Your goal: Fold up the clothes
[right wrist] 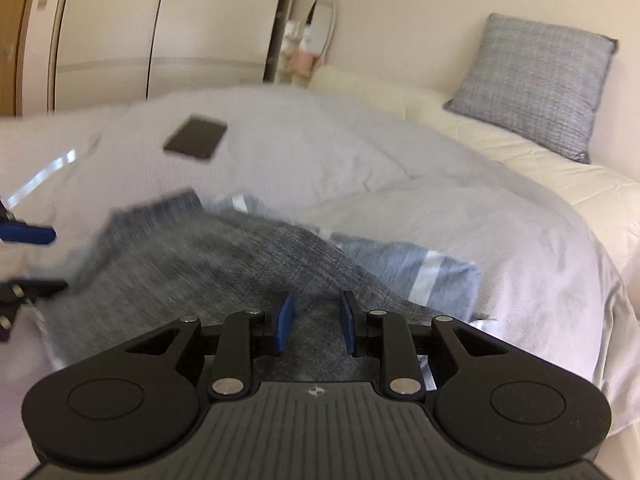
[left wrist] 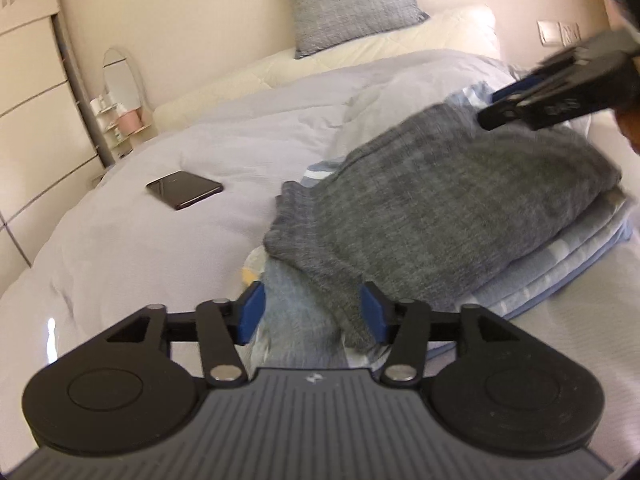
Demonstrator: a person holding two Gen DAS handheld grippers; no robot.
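The left gripper (left wrist: 312, 312) stands open at the lower centre of its view, its blue pads either side of the near edge of a grey sweater (left wrist: 440, 208). The right gripper (right wrist: 316, 326) is open too, low over the same sweater, with nothing held. The sweater lies on a blue striped garment (left wrist: 568, 264) right of centre on the bed (left wrist: 160, 240). A dark phone (left wrist: 184, 189) rests left of centre, a grey pillow (left wrist: 348, 4) at the top.

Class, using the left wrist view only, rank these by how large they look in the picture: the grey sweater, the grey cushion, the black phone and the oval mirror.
1. grey sweater, nearest the camera, so this is apparent size only
2. grey cushion
3. black phone and oval mirror: too alike to rank
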